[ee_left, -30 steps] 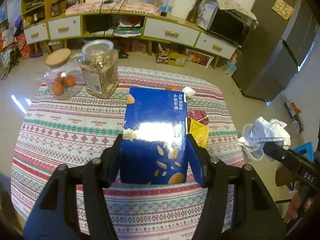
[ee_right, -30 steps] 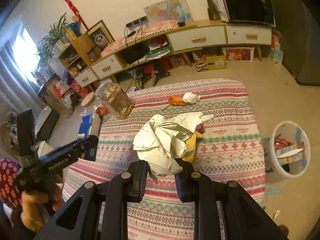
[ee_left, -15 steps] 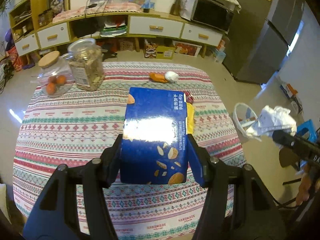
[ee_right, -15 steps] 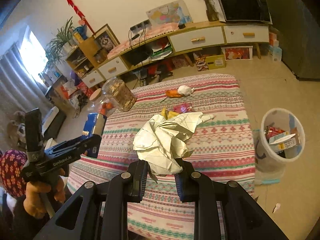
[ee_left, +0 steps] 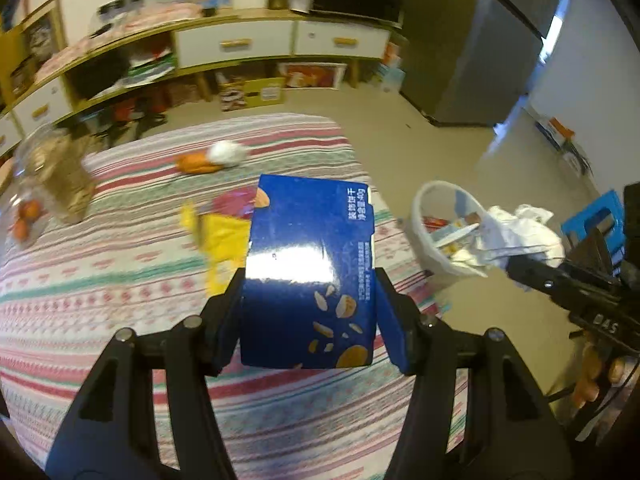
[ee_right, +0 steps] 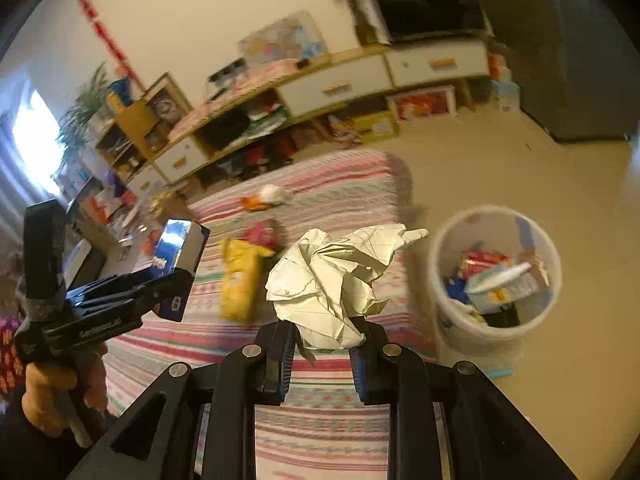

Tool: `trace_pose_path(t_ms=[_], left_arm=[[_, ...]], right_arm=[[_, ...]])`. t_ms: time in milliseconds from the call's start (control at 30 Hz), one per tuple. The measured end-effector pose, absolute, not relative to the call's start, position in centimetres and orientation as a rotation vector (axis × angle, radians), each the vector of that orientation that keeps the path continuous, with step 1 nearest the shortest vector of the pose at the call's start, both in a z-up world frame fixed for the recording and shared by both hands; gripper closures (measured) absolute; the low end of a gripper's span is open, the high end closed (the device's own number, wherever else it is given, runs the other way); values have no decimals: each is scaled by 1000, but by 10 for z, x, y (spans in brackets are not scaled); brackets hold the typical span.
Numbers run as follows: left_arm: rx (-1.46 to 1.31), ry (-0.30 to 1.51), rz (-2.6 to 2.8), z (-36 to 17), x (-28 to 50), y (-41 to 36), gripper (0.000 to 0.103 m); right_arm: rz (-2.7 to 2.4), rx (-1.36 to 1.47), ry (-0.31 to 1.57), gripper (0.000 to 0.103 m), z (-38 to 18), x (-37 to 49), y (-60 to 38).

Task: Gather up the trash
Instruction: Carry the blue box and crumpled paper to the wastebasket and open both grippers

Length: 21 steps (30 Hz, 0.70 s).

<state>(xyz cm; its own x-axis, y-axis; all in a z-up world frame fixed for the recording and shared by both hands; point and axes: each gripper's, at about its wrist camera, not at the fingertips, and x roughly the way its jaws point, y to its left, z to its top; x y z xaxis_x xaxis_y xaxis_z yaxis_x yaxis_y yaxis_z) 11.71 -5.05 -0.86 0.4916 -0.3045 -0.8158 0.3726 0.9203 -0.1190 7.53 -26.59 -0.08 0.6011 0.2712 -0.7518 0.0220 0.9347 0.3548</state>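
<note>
Gripping the blue biscuit box (ee_left: pixel 310 280) by its two long sides, my left tongs (ee_left: pixel 310 312) keep it flat and lifted above the striped bench (ee_left: pixel 120 280), I judge so it clears the litter below on its way right. Under and beside it a yellow wrapper (ee_left: pixel 224 240) and a red wrapper (ee_left: pixel 234 204) lie on the bench, with an orange scrap (ee_left: pixel 196 164) touching a white paper ball (ee_left: pixel 228 152) farther back; these wait for a later trip. My right tongs (ee_right: pixel 322 344) are pinched on a crumpled sheet of paper (ee_right: pixel 336 280), held high and near the white trash bin (ee_right: pixel 452 328) standing on the floor just off the bench's right edge, already part full, so the drop should be short
</note>
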Motion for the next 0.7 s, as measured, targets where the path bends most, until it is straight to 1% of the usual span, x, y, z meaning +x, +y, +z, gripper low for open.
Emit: trace_pose_path(t_ms=[233,467,700], left_arm=[[108,1003,-500,-24,138,-117,42],[143,1050,-599,-48,156,-189,42],[111,1114,-670,-73,170,-234,42]], right_arm=[[30,304,937,79,-14,88,-315],[-57,343,984,79,-35,87,-361],[-104,387,1004,78,-44,86,-384]])
